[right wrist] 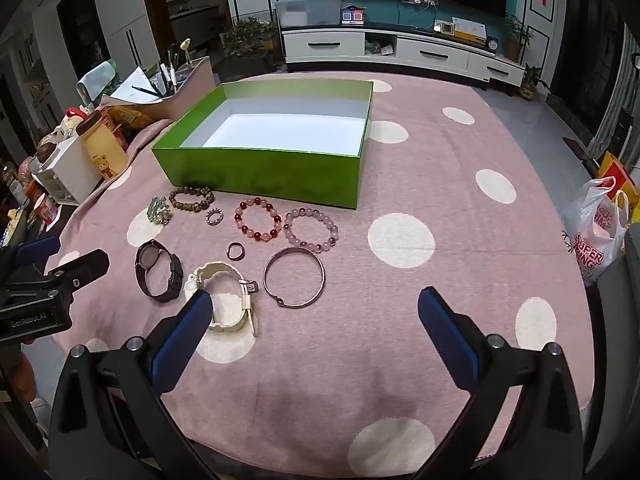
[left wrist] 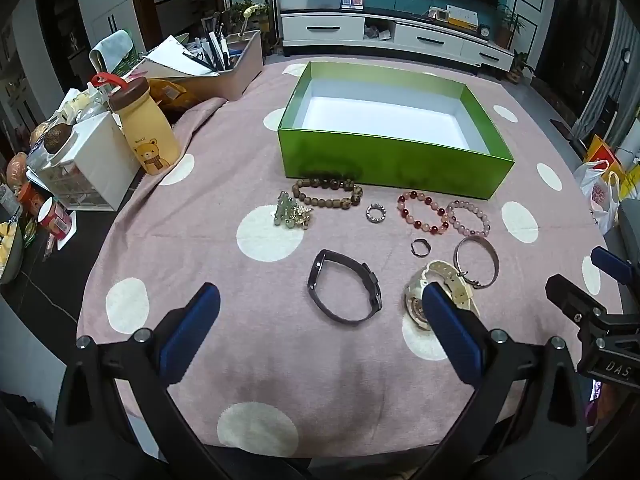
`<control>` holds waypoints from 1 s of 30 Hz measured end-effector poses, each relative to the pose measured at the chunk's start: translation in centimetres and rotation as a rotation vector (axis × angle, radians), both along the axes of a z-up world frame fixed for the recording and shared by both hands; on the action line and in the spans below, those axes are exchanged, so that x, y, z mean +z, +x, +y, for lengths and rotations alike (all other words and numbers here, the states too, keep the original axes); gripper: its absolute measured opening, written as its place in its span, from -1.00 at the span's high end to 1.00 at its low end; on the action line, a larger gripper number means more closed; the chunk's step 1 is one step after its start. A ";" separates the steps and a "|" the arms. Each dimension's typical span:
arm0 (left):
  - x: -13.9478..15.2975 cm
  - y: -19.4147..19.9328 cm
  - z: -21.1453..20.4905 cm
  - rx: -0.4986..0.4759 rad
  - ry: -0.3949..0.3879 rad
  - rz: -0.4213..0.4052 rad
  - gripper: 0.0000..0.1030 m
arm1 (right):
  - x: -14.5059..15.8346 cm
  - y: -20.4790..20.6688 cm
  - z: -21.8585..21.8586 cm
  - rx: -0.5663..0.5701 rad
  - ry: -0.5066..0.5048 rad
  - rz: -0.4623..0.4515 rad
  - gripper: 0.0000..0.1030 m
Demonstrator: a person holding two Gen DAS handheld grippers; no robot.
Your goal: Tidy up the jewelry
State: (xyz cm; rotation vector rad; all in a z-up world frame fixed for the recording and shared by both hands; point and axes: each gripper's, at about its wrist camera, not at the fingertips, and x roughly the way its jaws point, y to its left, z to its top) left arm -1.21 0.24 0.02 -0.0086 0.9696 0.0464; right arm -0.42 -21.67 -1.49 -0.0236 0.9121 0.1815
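An empty green box [left wrist: 384, 160] [right wrist: 264, 172] with a white inside stands on the pink dotted tablecloth. In front of it lie a brown bead bracelet [left wrist: 328, 194], a jade and gold charm [left wrist: 292, 214], a small sparkly ring [left wrist: 376, 213], a red-pink bead bracelet [left wrist: 422, 214], a lilac bead bracelet [right wrist: 312, 230], a dark ring [left wrist: 420, 247], a metal bangle [right wrist: 294, 276], a black watch [left wrist: 344, 292] and a cream watch [right wrist: 224, 300]. My left gripper [left wrist: 320, 304] is open over the black watch. My right gripper [right wrist: 314, 308] is open beside the bangle. Both are empty.
Clutter crowds the table's left edge: a yellow bear bottle [left wrist: 146, 132], a white drawer box [left wrist: 88, 164], a beige bin of pens and papers [left wrist: 216, 64], food tins. A white plastic bag [right wrist: 596, 228] sits off the right edge. The tablecloth [right wrist: 460, 208] spreads right of the box.
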 end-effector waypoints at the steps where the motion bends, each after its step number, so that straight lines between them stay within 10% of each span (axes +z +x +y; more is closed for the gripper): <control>1: 0.0 0.0 0.0 0.000 -0.002 0.000 -0.96 | 0.0 0.0 0.1 0.002 0.000 0.001 -0.97; 30: -0.2 -0.3 -0.1 -0.007 -0.003 -0.005 -0.96 | 0.3 -0.3 0.4 0.013 0.006 0.000 -0.97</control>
